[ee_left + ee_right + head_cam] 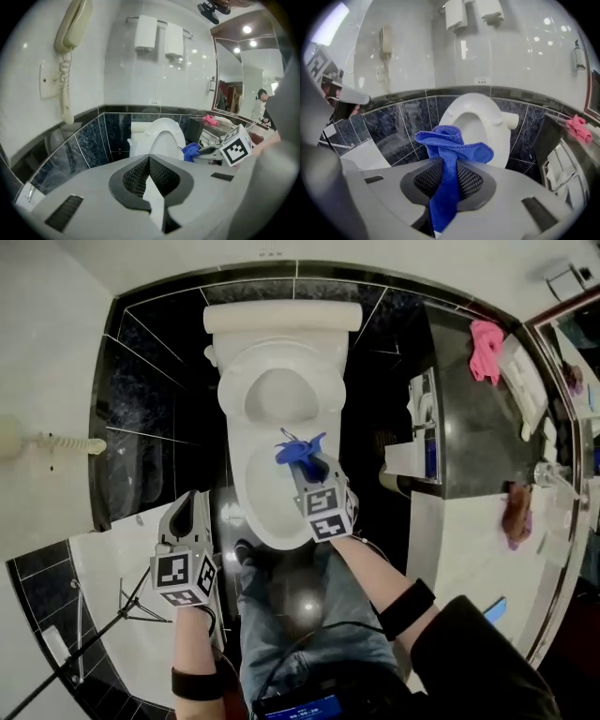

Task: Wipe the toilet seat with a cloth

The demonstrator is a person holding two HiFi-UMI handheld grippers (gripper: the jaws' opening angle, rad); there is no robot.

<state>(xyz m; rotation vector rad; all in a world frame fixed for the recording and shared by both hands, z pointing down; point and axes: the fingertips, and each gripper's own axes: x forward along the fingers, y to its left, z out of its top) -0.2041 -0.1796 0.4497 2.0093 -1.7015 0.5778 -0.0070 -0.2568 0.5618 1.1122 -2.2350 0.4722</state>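
The white toilet [246, 432] stands against the dark tiled wall with its lid raised. A blue cloth [298, 448] hangs over the bowl, bunched above the fingertips of my right gripper [303, 463], which is shut on it. In the right gripper view the cloth [451, 143] runs down between the jaws of that gripper [446, 177], in front of the toilet [483, 117]. My left gripper [192, 501] is off the toilet's left side, shut and empty. The left gripper view looks past its closed gripper [149, 163] at the toilet [161, 136] and the cloth [191, 151].
A counter [469, 442] with a pink cloth [486, 348] and a brown cloth [516, 512] runs along the right. A wall phone [68, 33] and paper holders [159, 35] hang above. A tripod [131, 607] stands at lower left. The person's legs [291, 615] are before the bowl.
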